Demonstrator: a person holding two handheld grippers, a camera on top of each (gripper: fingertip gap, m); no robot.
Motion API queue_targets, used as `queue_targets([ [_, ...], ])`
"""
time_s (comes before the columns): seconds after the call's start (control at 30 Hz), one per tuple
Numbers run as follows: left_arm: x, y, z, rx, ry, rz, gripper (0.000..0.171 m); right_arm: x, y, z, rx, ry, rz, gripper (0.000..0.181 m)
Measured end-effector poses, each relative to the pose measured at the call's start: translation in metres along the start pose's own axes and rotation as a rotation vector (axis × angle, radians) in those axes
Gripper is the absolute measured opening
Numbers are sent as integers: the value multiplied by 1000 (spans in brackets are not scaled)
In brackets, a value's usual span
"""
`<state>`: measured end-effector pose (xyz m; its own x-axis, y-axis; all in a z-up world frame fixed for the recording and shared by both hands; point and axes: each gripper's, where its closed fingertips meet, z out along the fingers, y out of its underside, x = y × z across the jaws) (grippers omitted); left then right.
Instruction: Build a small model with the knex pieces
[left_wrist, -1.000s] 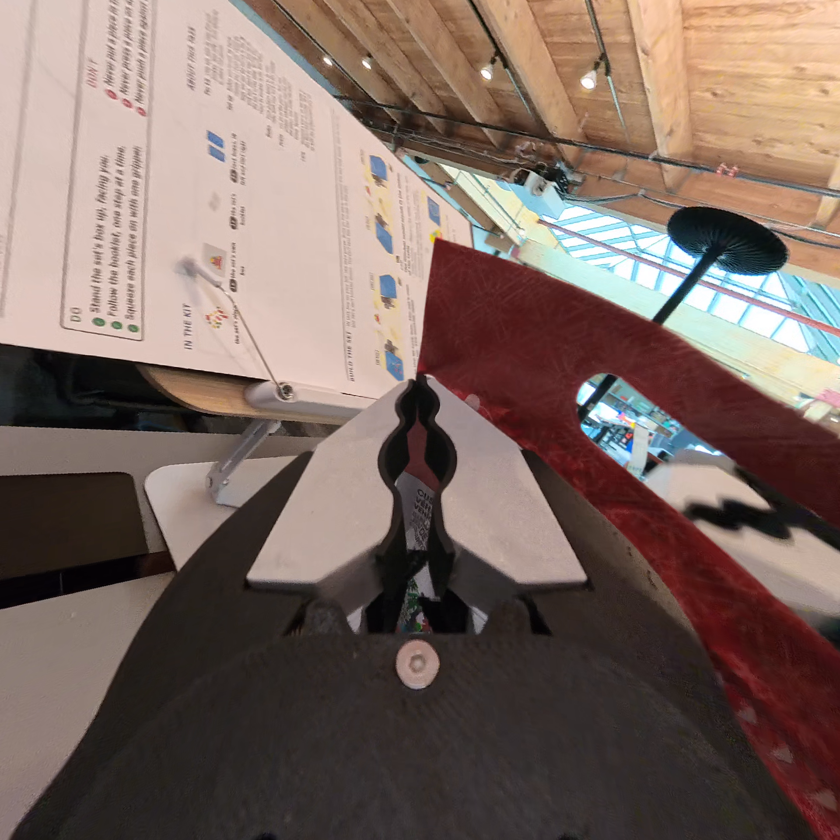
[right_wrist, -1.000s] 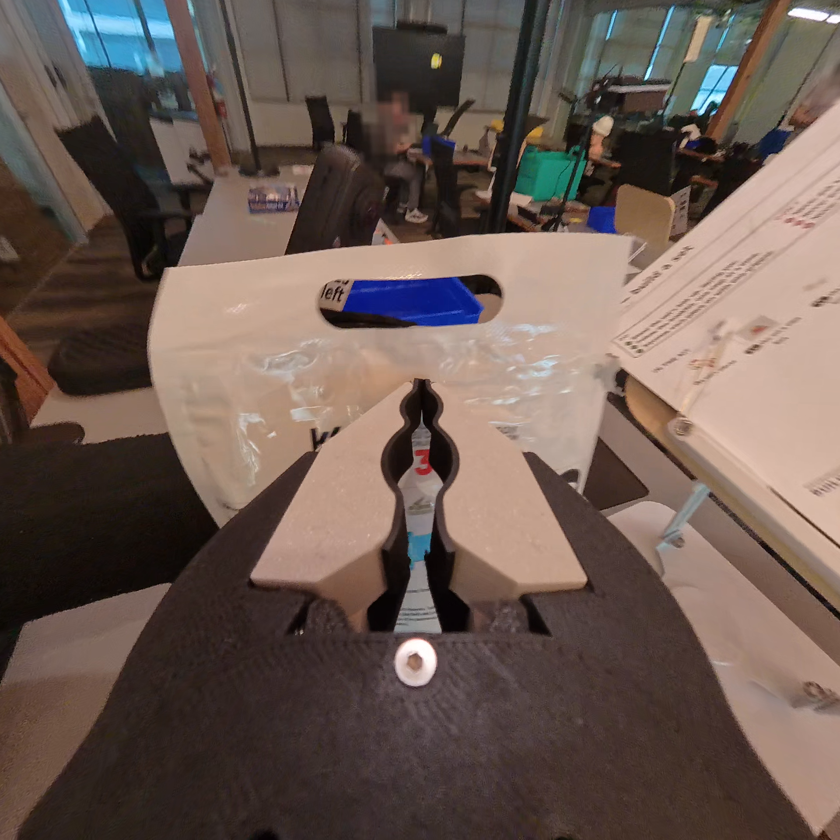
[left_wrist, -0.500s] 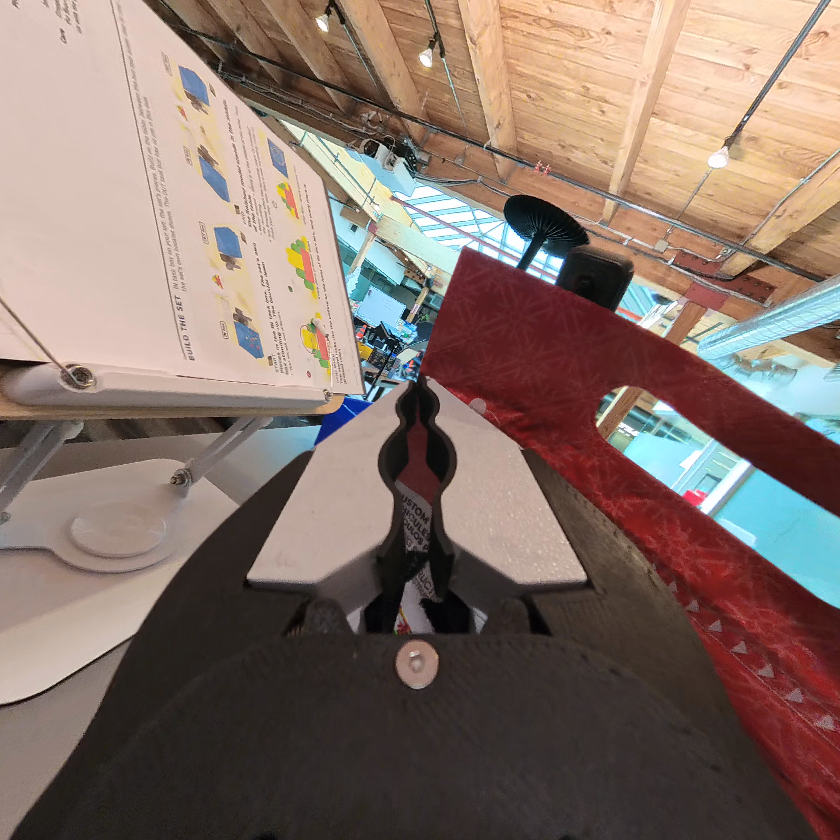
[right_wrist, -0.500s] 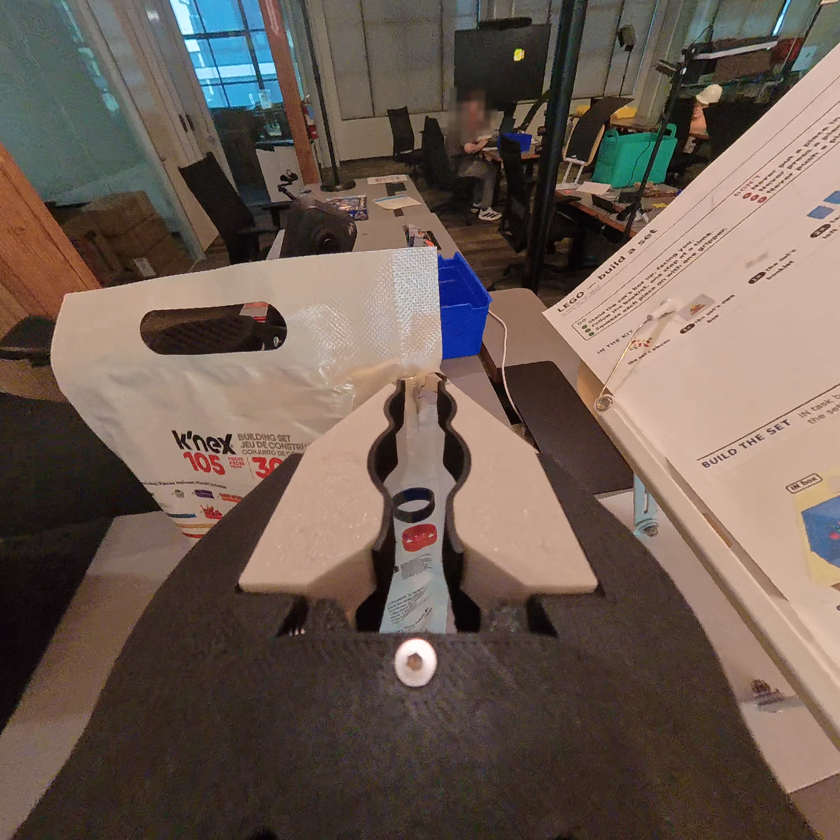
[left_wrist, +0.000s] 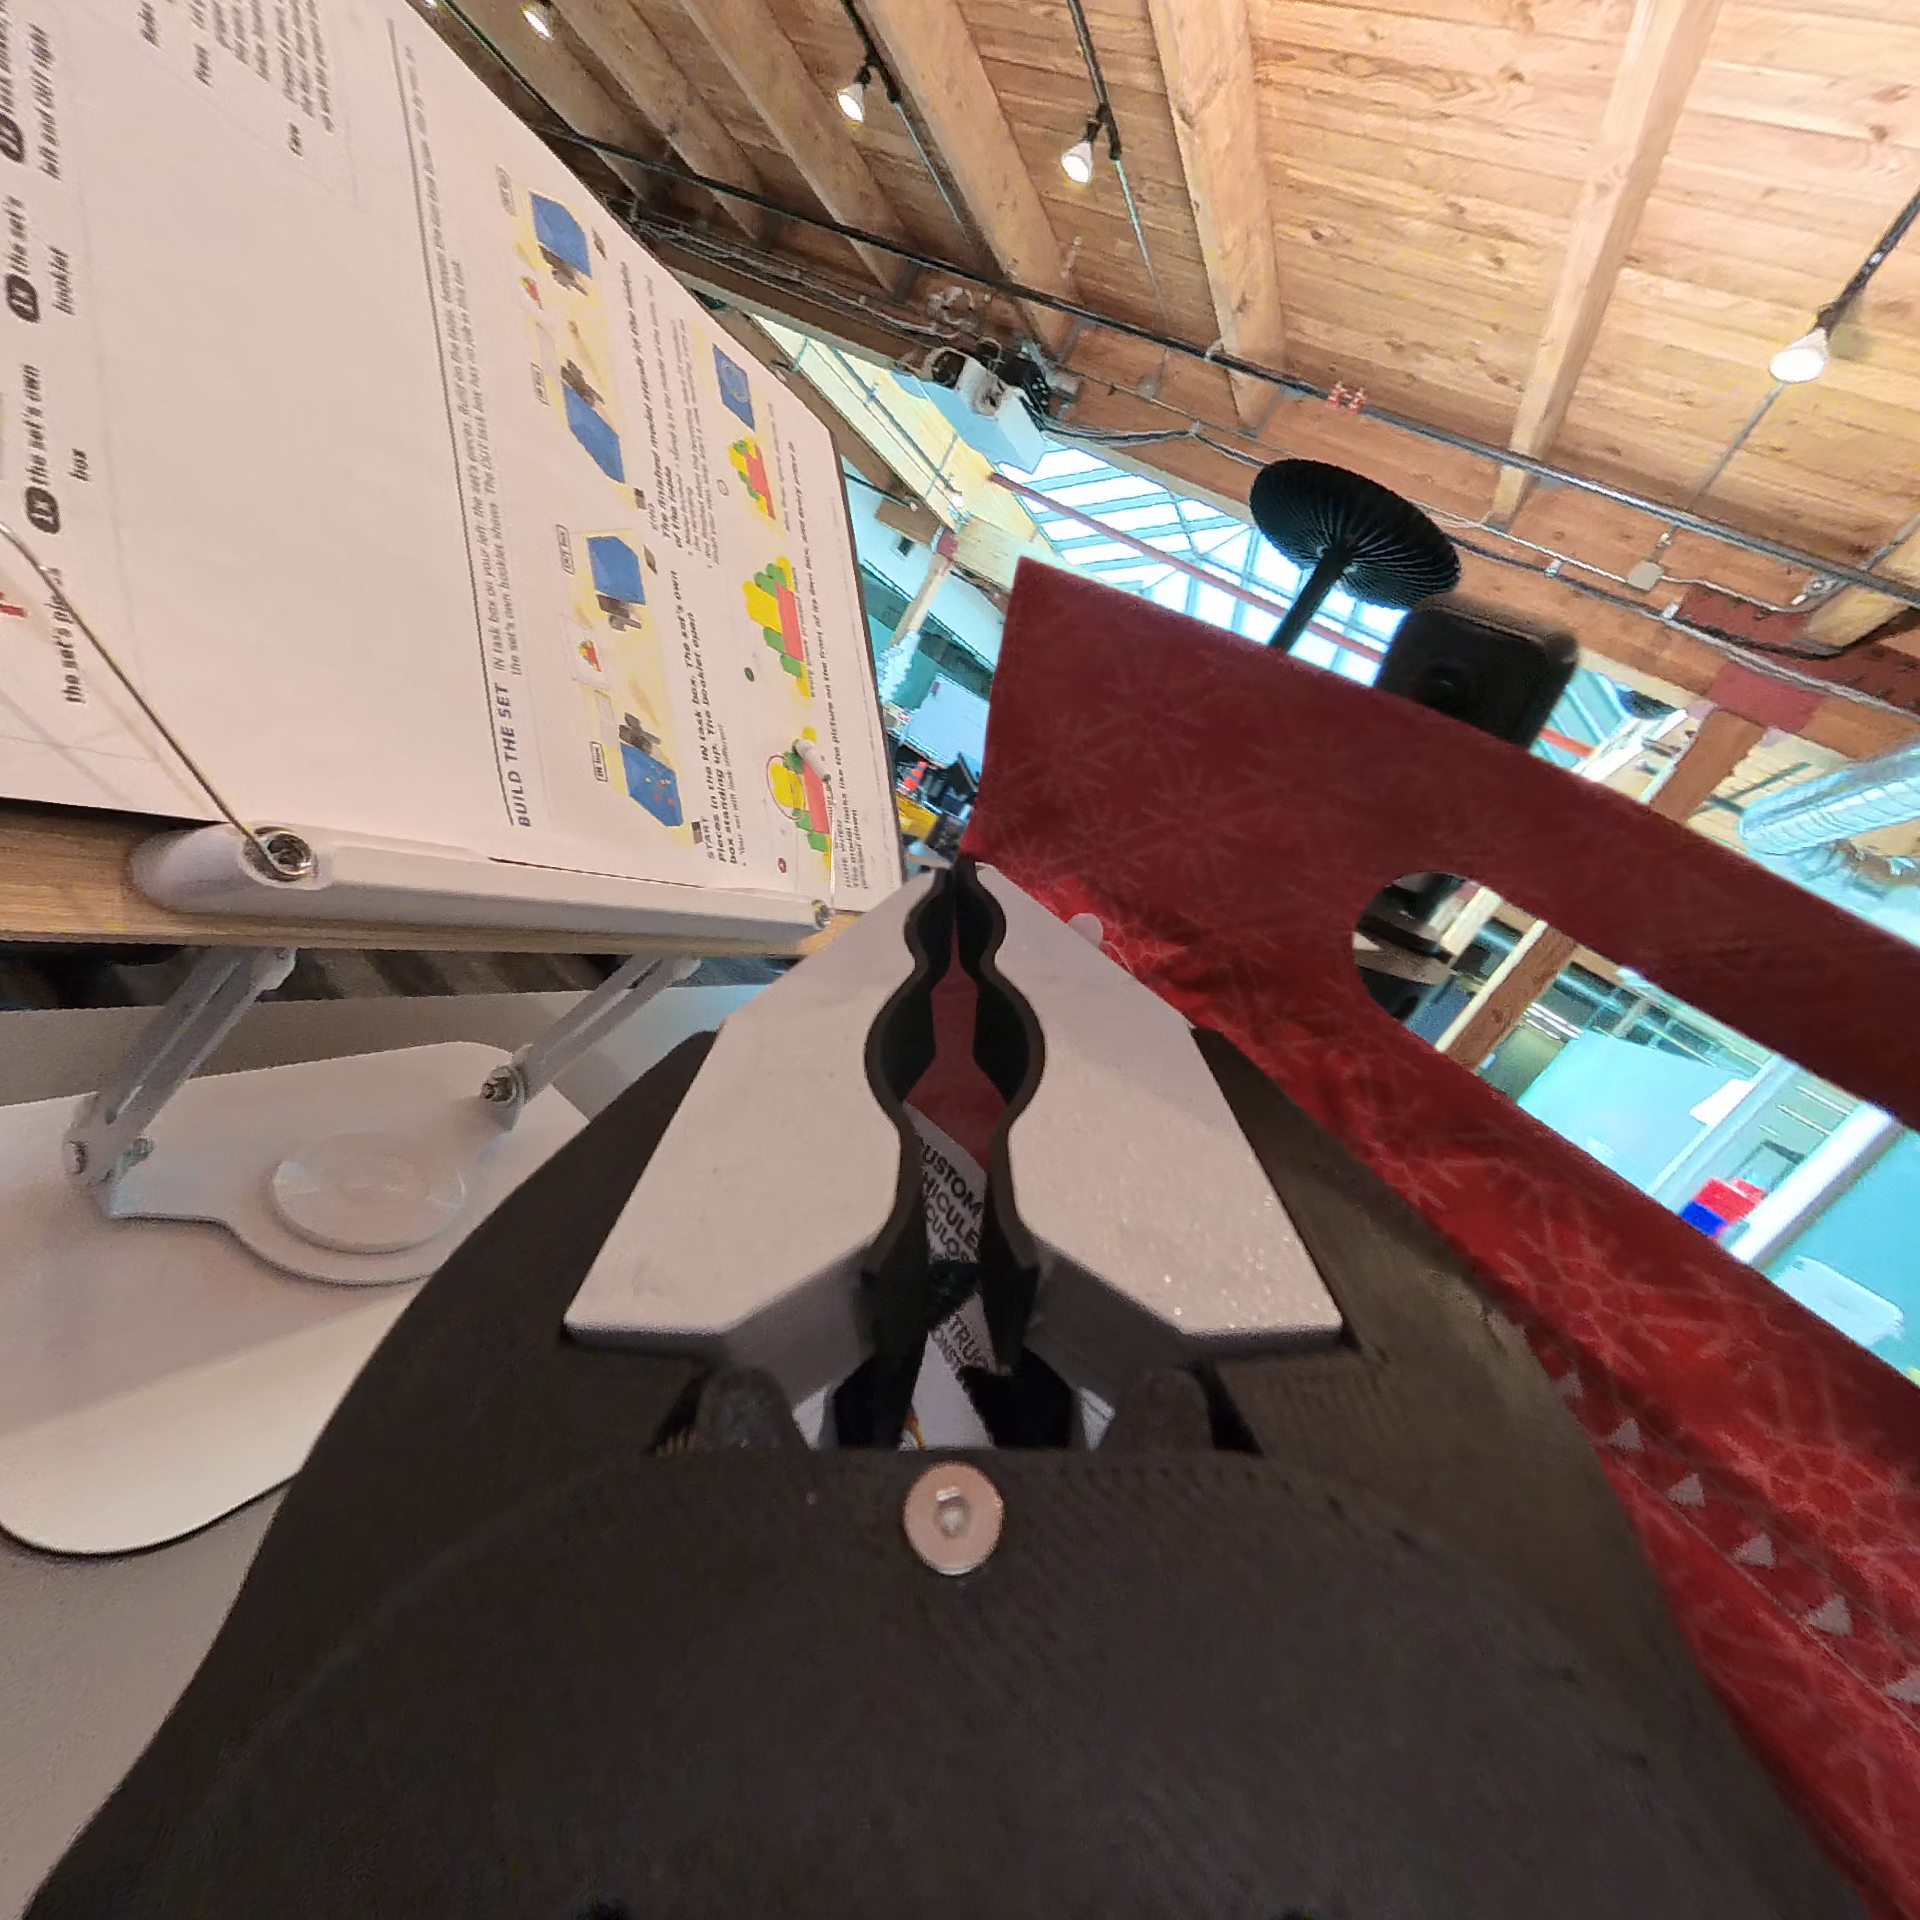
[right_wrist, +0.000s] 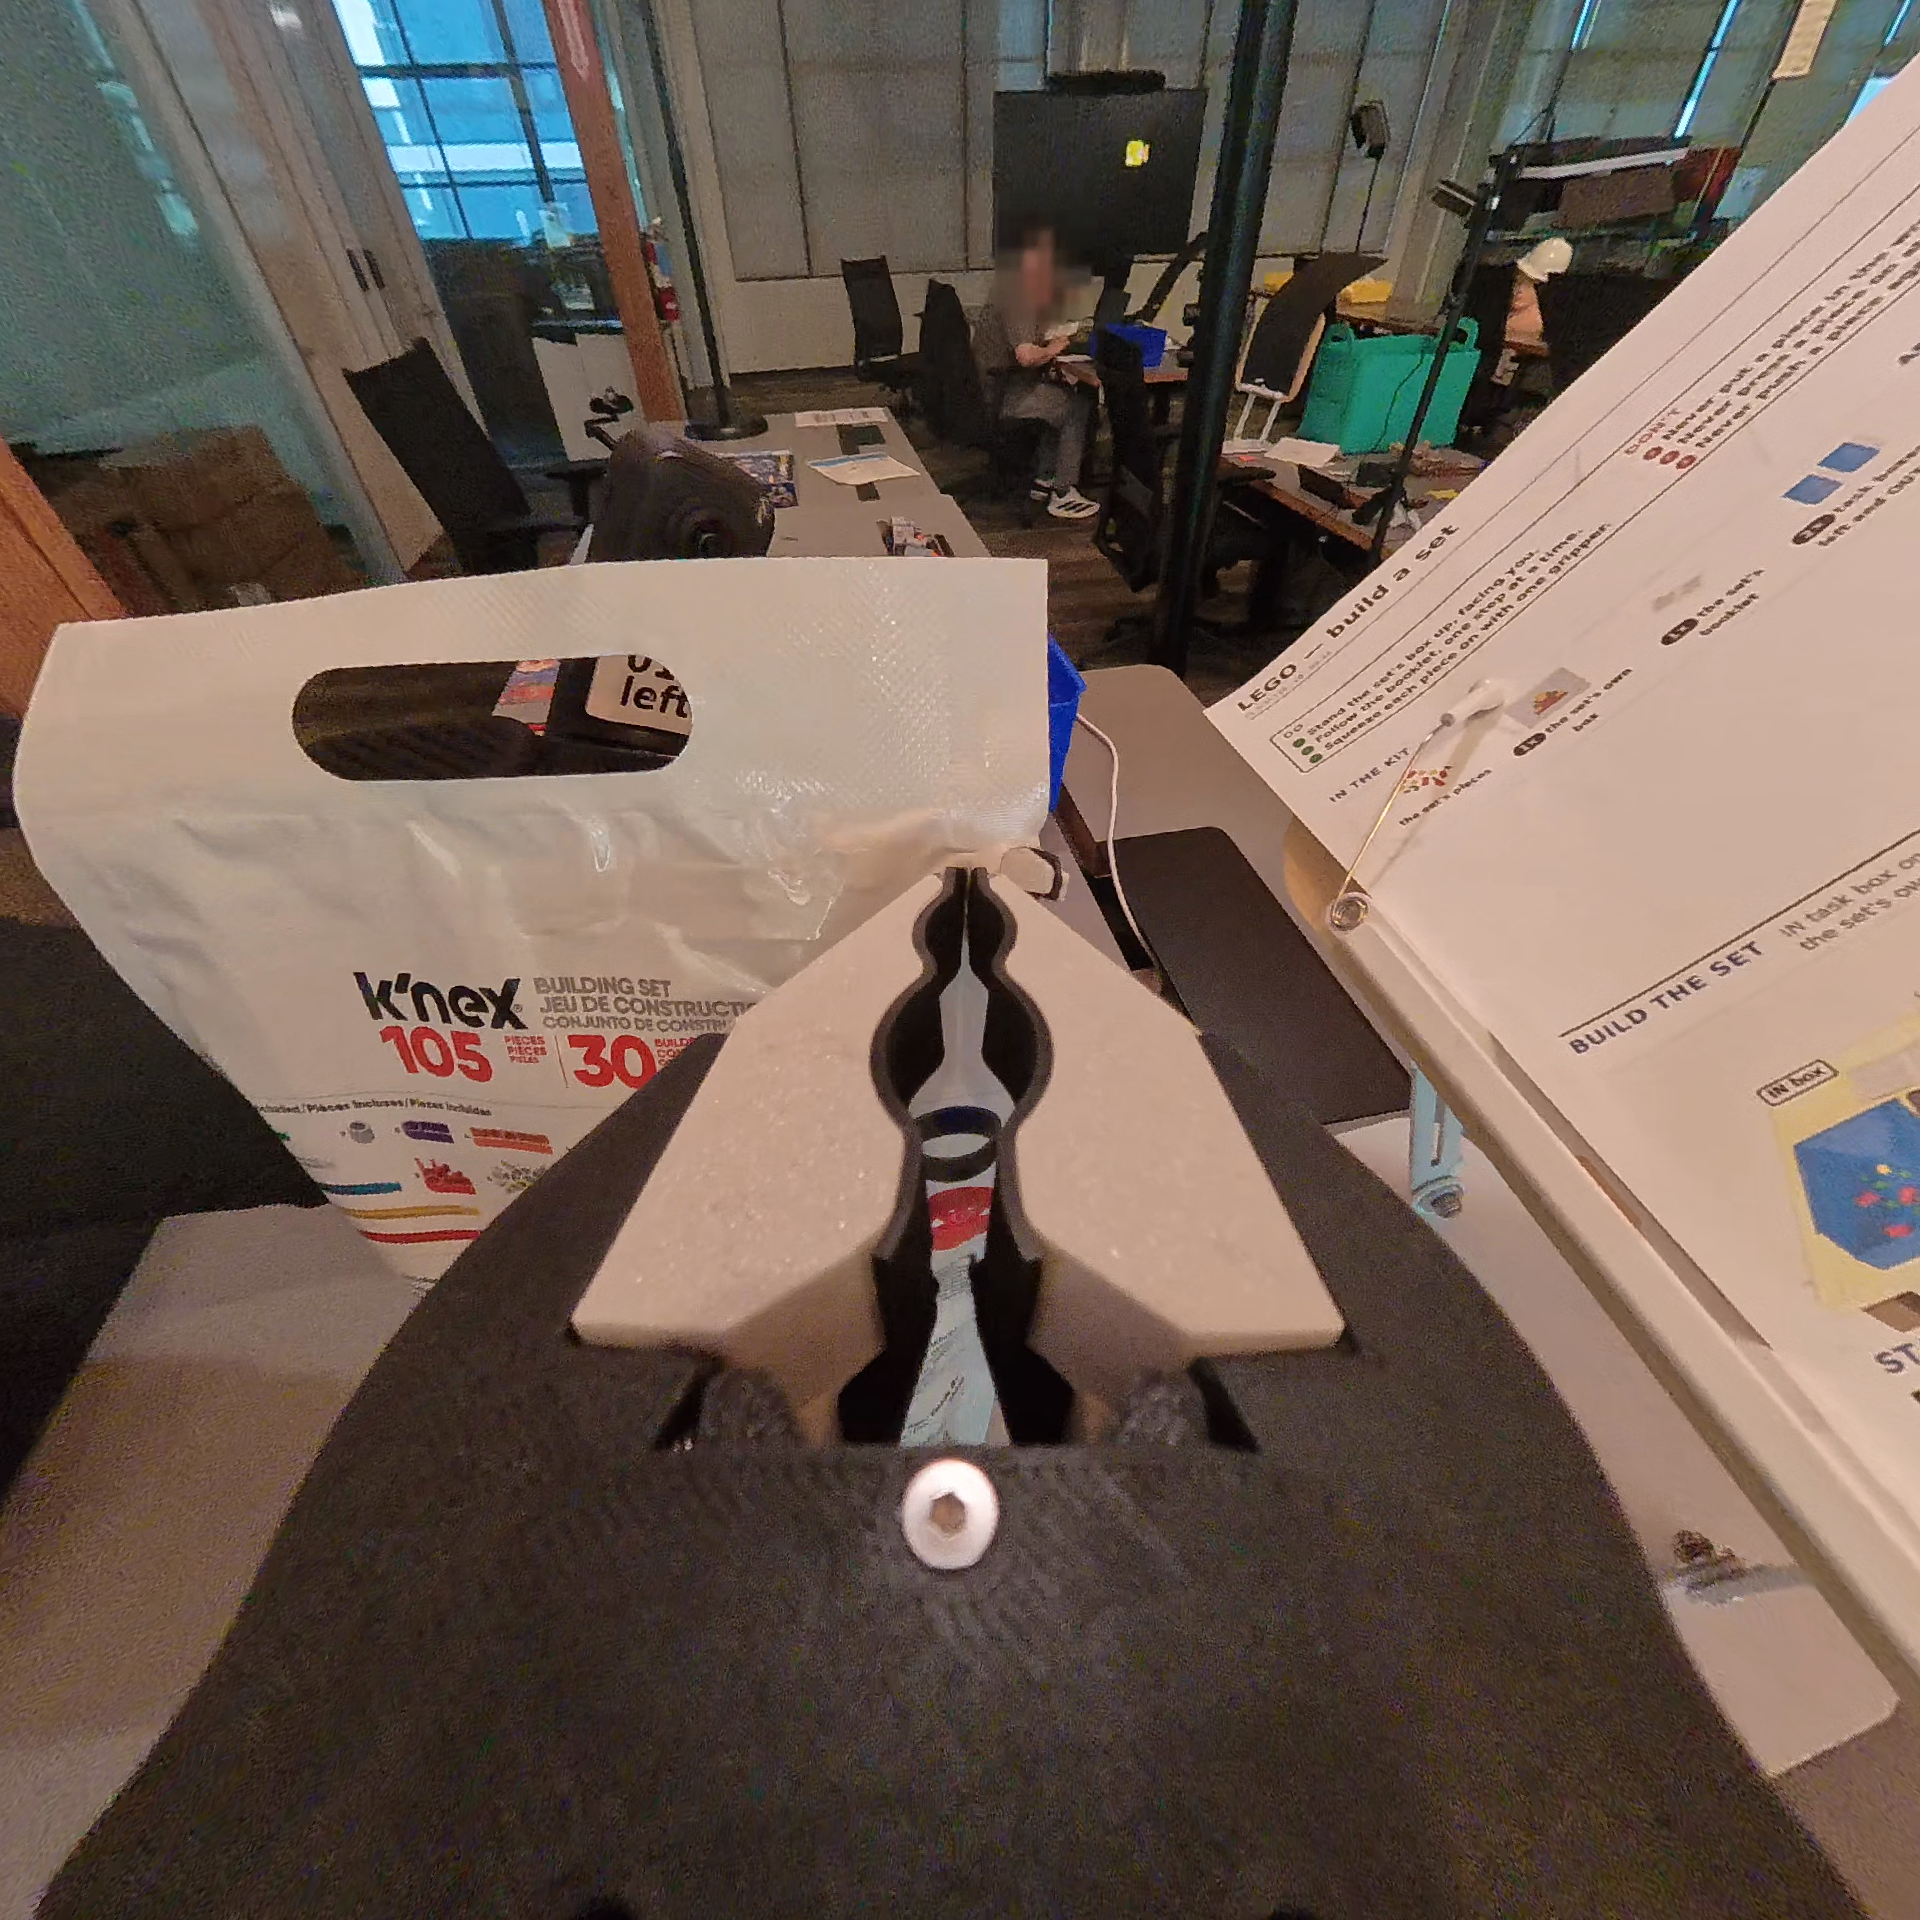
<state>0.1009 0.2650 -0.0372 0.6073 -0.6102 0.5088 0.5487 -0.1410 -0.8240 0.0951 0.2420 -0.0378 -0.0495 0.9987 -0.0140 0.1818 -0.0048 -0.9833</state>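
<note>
right wrist view: right gripper (right_wrist: 961, 883) pinches white plastic handle bag (right_wrist: 499, 831) by its corner; left gripper (left_wrist: 956, 883) clamps the bag's red side (left_wrist: 1299, 831).

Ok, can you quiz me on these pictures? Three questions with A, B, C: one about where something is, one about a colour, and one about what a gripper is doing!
1. In the right wrist view, where is the sheet from the white bag?
A. left of it
B. right of it
C. under it

2. What colour is the bag in the left gripper?
A. red
B. green
C. yellow

3. What is the right gripper doing?
A. open wide
B. shut on the white bag
C. out of view

Answers:
1 B, the sheet slopes up at the picture's right.
2 A, red plastic runs from the jaws.
3 B, the jaws pinch the bag's edge.
</note>
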Motion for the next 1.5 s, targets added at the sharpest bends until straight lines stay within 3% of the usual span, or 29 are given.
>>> queue_targets([
  [0.37, -21, -15, 0, 73, -185, 61, 0, 7, -3, 11, -19, 228, -17, 0],
  [0.43, -44, -21, -3, 98, -276, 20, 0, -42, -3, 30, -20, 50, -77, 0],
  [0.47, -53, -29, -5, 133, -282, -21, 0, -60, 2, 43, -59, 51, -139, 0],
  [0.57, -40, -34, -2, 97, -218, 37, 0, -61, -12, 34, 41, 108, -55, 0],
  [0.67, -24, -32, -3, 98, -97, 12, 0, -24, -23, 1, 90, 169, 29, 0],
  [0.7, -20, -32, -3, 107, -74, 7, 0, -10, -21, -5, 83, 190, 49, 10],
  [0.73, -11, -30, -1, 99, -17, -4, 0, -2, -22, -9, 85, 192, 54, 32],
  [0.8, -2, -21, 5, 58, 31, 3, 0, 0, -24, -14, 92, 127, 55, 37],
  [0.9, 13, -15, 11, 53, 121, -24, 0, 0, -18, -18, 52, 60, 9, 20],
  [1.1, 31, -5, 19, 32, 221, -58, 0, -4, -14, -29, 27, -14, -2, 15],
  [1.3, 37, -2, 24, 41, 236, -72, 0, -1, -13, -34, 22, -32, 17, 7],
  [1.5, 26, -5, 27, 62, 136, -36, 0, 8, -12, -30, 10, 71, -48, 3],
])
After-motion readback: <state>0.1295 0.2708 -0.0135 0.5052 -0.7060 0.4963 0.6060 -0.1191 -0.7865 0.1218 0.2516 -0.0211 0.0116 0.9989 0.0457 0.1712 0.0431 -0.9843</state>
